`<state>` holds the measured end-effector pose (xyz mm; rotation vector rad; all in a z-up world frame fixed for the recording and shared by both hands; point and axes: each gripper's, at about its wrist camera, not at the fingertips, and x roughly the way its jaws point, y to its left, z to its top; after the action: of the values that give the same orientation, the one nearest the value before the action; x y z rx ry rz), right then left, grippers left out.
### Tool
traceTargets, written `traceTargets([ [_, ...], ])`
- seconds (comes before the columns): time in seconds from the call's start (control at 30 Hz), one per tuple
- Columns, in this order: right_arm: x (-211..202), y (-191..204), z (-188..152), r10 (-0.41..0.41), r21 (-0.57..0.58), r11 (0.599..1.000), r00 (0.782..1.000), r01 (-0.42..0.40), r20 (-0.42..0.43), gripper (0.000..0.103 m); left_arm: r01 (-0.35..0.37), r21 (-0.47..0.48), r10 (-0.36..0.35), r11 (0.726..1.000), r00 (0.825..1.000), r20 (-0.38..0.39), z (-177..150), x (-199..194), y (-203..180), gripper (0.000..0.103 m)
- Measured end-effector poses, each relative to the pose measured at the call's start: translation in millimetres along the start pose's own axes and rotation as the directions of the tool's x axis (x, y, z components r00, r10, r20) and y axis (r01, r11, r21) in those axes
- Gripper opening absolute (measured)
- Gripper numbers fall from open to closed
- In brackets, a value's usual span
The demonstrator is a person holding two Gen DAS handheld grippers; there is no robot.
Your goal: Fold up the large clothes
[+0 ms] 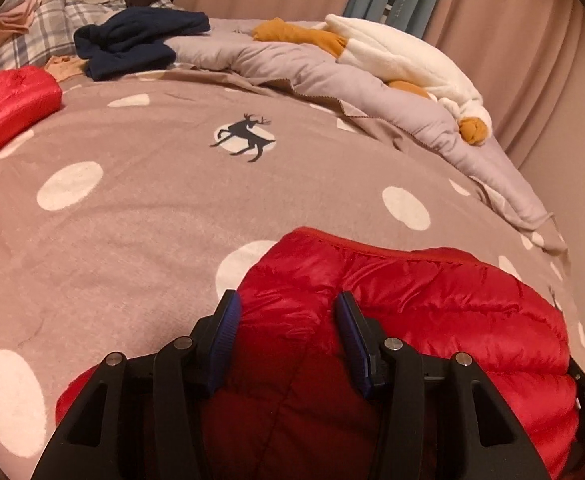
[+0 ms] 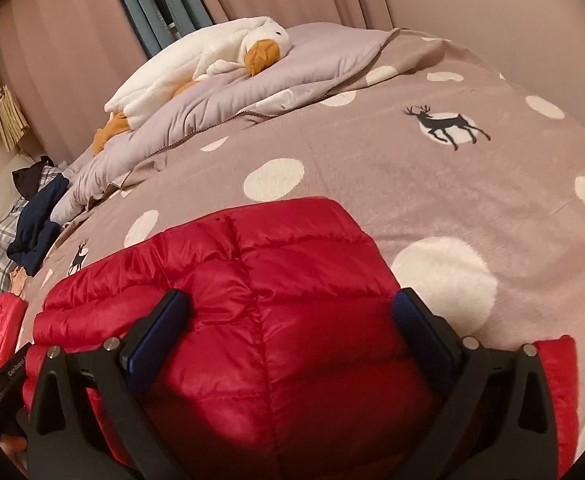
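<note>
The red quilted puffer jacket [image 1: 412, 312] lies at the near edge of the taupe polka-dot bed [image 1: 132, 216]. The left gripper [image 1: 288, 312] clamps a puffy fold of it. The right gripper [image 2: 292, 312] also pinches the jacket between its blue pads.

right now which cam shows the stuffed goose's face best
The right wrist view: the stuffed goose lies with its eye and orange beak turned to the camera. The left wrist view shows its white body and orange feet, no face.
</note>
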<state>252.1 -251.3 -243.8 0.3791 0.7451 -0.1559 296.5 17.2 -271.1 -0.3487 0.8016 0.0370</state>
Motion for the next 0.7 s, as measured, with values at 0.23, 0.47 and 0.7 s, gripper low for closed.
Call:
traceTargets([
  [0.23, 6.4, -0.7, -0.7, 0.008, 0.009, 1.0, 1.0, -0.008, -0.021, 0.103, -0.008, 0.002, 0.008, 1.0, 1.0, -0.008, 4.8, 7.1, -2.0, 0.05],
  [0.47, 8.4, 0.5, 0.5, 0.001, 0.004, 1.0, 1.0, 0.0, -0.024, 0.103, -0.008, 0.003, 0.008, 1.0, 1.0, -0.009, 4.7, 7.0, -1.8, 0.051],
  [0.7, 8.4, 0.9, 0.6, 0.001, 0.005, 1.0, 1.0, -0.001, -0.024, 0.103, -0.008, 0.003, 0.009, 1.0, 1.0, -0.01, 5.1, 8.1, -1.8, 0.052],
])
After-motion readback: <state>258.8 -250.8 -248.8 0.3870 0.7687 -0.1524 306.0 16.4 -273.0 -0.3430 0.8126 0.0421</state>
